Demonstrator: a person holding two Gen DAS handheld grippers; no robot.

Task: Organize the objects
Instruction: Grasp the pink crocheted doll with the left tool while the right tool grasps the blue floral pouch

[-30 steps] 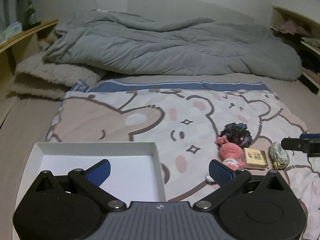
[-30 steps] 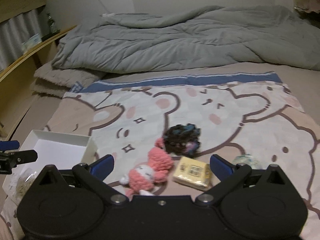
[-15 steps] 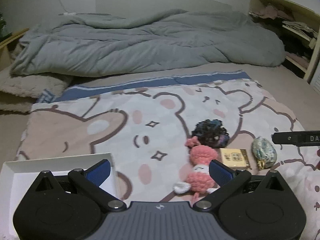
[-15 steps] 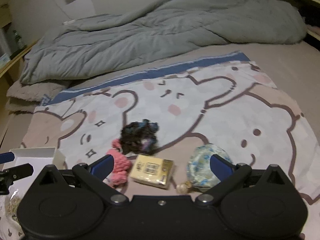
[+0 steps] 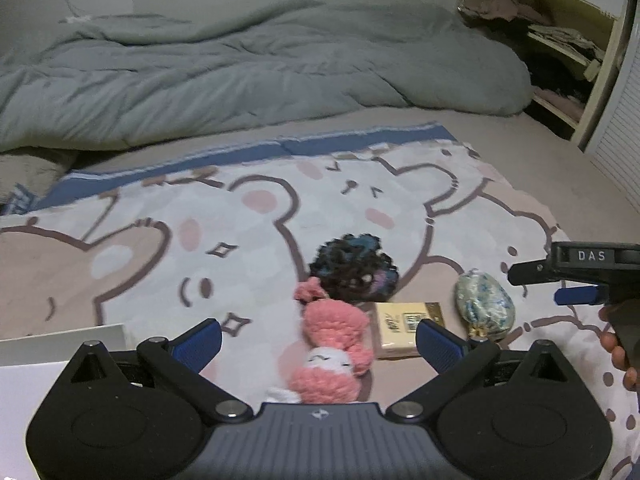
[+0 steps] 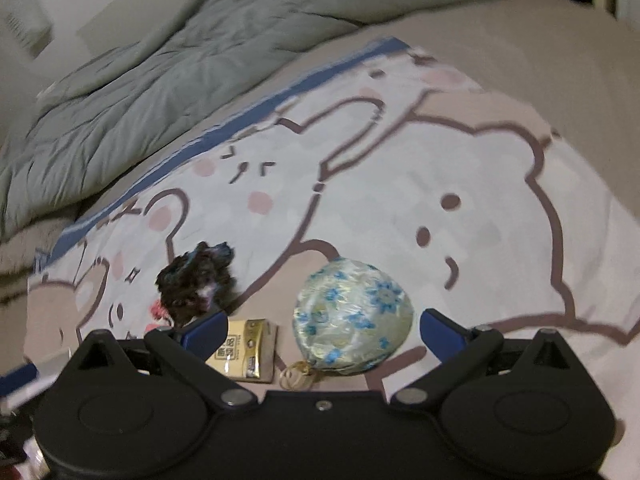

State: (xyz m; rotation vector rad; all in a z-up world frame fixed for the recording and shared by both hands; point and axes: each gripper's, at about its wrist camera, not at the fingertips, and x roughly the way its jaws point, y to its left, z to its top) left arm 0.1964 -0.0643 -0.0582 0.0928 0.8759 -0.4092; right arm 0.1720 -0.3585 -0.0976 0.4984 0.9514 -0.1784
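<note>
Four small objects lie on a bear-print blanket (image 5: 280,216). A pink crochet doll (image 5: 332,344) lies between the fingers of my open left gripper (image 5: 320,340), apart from both pads. Beside it are a yellow packet (image 5: 400,328), a dark yarn scrunchie (image 5: 354,266) and a floral satin pouch (image 5: 484,304). In the right wrist view the pouch (image 6: 352,324) sits between the fingers of my open right gripper (image 6: 324,330), with the packet (image 6: 244,350) and scrunchie (image 6: 196,280) to its left. My right gripper (image 5: 576,276) also shows at the right edge of the left wrist view.
A white box (image 5: 60,344) corner sits at the lower left. A rumpled grey duvet (image 5: 248,76) fills the far half of the bed. Open shelves (image 5: 552,52) with clutter stand at the far right. A hand (image 5: 618,348) holds the right gripper.
Both grippers have swung right and come closer to the objects. The doll now lies between the left fingers, the pouch between the right fingers. The white box has slid towards the left edge.
</note>
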